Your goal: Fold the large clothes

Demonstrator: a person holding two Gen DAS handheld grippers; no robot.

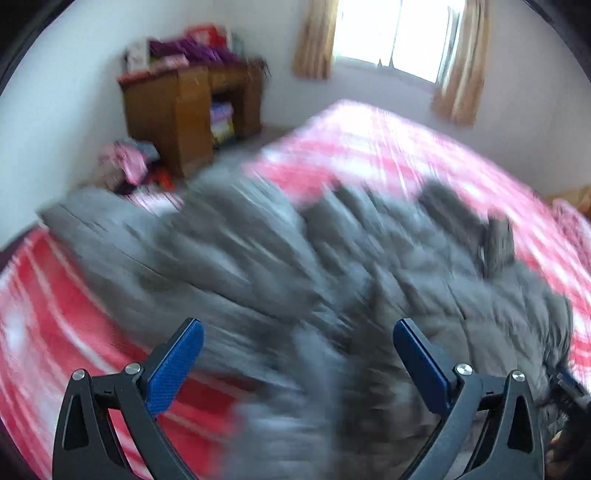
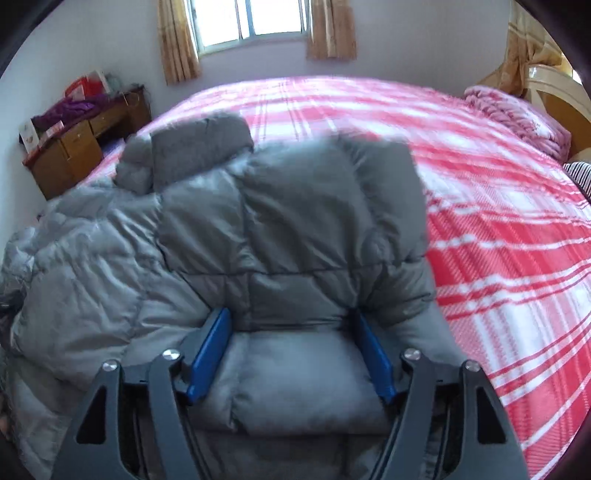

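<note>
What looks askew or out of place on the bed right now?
The grey jacket lies bunched and crooked near the bed edge, one part doubled over the body, the rest rumpled to the left. The right gripper has a thick fold between its jaws; the left gripper is open above it. Nothing looks damaged.

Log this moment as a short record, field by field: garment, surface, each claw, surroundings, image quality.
garment: grey puffer jacket, lying crumpled on the bed
surface: bed with red and white plaid sheet
left claw: open, above the jacket, nothing between the blue pads
right claw: fingers on either side of a padded fold of the jacket; grip firmness cannot be told
surroundings: wooden desk by the wall, window with tan curtains, pink blanket at the far corner
image quality: left wrist view motion-blurred
</note>
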